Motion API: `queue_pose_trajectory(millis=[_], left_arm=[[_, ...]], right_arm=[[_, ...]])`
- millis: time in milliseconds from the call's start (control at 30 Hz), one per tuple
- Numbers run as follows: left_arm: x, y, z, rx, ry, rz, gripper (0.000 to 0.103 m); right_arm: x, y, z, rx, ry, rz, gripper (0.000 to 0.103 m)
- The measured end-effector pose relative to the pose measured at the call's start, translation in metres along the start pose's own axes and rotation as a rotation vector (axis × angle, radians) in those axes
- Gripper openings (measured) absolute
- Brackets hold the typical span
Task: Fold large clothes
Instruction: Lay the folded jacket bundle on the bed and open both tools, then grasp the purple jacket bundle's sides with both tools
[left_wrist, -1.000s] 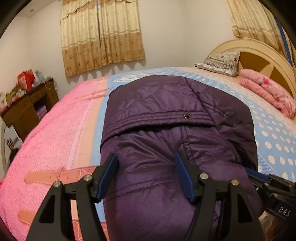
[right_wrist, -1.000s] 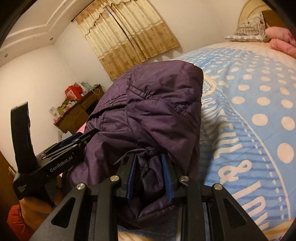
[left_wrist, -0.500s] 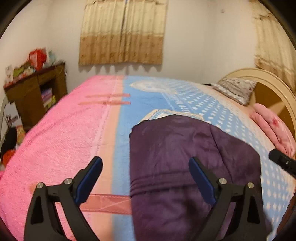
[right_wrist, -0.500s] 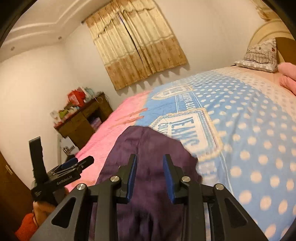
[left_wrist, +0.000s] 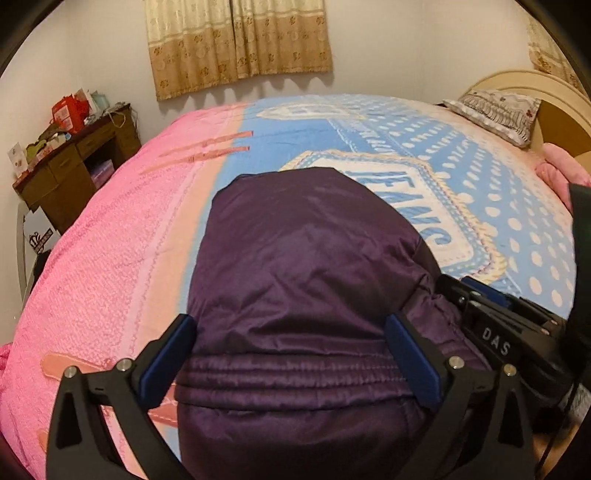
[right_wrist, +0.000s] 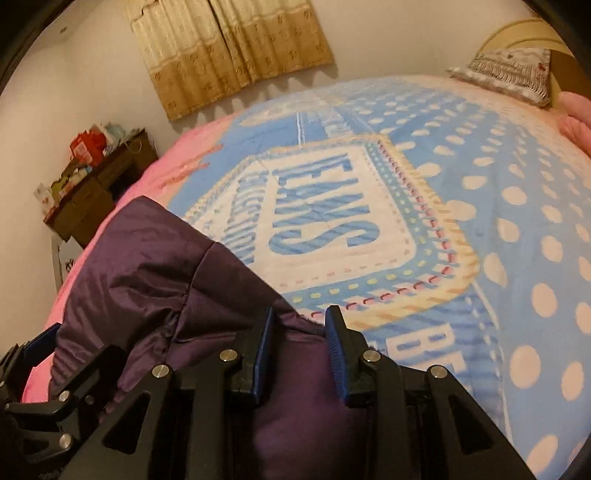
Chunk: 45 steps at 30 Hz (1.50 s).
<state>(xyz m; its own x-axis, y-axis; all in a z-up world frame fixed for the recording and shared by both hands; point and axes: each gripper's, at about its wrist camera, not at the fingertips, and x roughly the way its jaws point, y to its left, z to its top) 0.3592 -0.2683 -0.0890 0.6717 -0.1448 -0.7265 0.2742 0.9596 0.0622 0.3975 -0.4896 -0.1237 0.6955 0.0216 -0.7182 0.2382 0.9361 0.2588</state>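
Note:
A dark purple padded jacket (left_wrist: 306, 266) lies folded into a thick bundle on the bed, near the front edge. It also shows in the right wrist view (right_wrist: 155, 273). My left gripper (left_wrist: 291, 354) is wide open above the near part of the bundle, a finger on each side. My right gripper (right_wrist: 299, 350) has its jaws a little apart over the jacket's right edge, with purple fabric between them; whether they pinch it is unclear. The right gripper also shows at the right of the left wrist view (left_wrist: 495, 325).
The bedspread is pink on the left (left_wrist: 110, 258) and blue with white dots on the right (right_wrist: 517, 221). A grey pillow (left_wrist: 495, 110) and the headboard (left_wrist: 554, 107) lie far right. A dark wooden desk (left_wrist: 74, 162) stands at the left wall under curtains (left_wrist: 236, 40).
The jacket's raised part has been folded down flat toward me. My left gripper opened wide and lowered over the bundle. My right gripper moved down to the jacket's right edge.

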Motion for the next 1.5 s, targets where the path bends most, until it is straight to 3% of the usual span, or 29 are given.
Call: queue_pose_trajectory(millis=[100,267,367,467,633,833,900,1133,1367,1433,1500], left_arm=[[0.001,-0.005,-0.001,0.009,0.002,0.027,0.103],[0.001,-0.002,-0.005,0.011,-0.021,0.023,0.103],[0.004,-0.005,-0.003,0.007,-0.021,0.042,0.103],[0.004,-0.008,-0.003,0.014,-0.025,0.062,0.103],[0.002,-0.01,-0.003,0.021,-0.031,0.077,0.103],[0.0,-0.01,-0.004,0.025,-0.04,0.077,0.103],[0.0,-0.012,-0.003,0.031,-0.042,0.088,0.103],[0.007,-0.018,0.002,0.036,-0.027,0.113,0.103],[-0.001,-0.018,-0.003,0.057,-0.046,0.113,0.103],[-0.003,-0.016,-0.005,0.058,-0.053,0.108,0.103],[-0.002,-0.013,-0.004,0.046,-0.051,0.095,0.103]], right_arm=[[0.005,0.004,0.005,0.008,0.03,0.008,0.03],[-0.02,0.006,0.004,0.018,-0.006,-0.031,0.032],[-0.078,0.003,-0.005,0.035,-0.136,-0.078,0.032],[-0.134,0.009,-0.021,0.002,-0.211,-0.12,0.032],[-0.184,0.032,-0.071,0.012,-0.253,0.006,0.032],[-0.144,0.036,-0.126,0.038,-0.137,0.069,0.032],[-0.134,0.031,-0.127,0.042,-0.125,0.08,0.032],[-0.102,-0.003,-0.121,0.234,-0.071,0.258,0.033],[-0.109,-0.002,-0.125,0.223,-0.057,0.275,0.033],[-0.119,-0.006,-0.116,0.218,-0.029,0.292,0.033],[-0.134,-0.009,-0.107,0.214,-0.059,0.309,0.033]])
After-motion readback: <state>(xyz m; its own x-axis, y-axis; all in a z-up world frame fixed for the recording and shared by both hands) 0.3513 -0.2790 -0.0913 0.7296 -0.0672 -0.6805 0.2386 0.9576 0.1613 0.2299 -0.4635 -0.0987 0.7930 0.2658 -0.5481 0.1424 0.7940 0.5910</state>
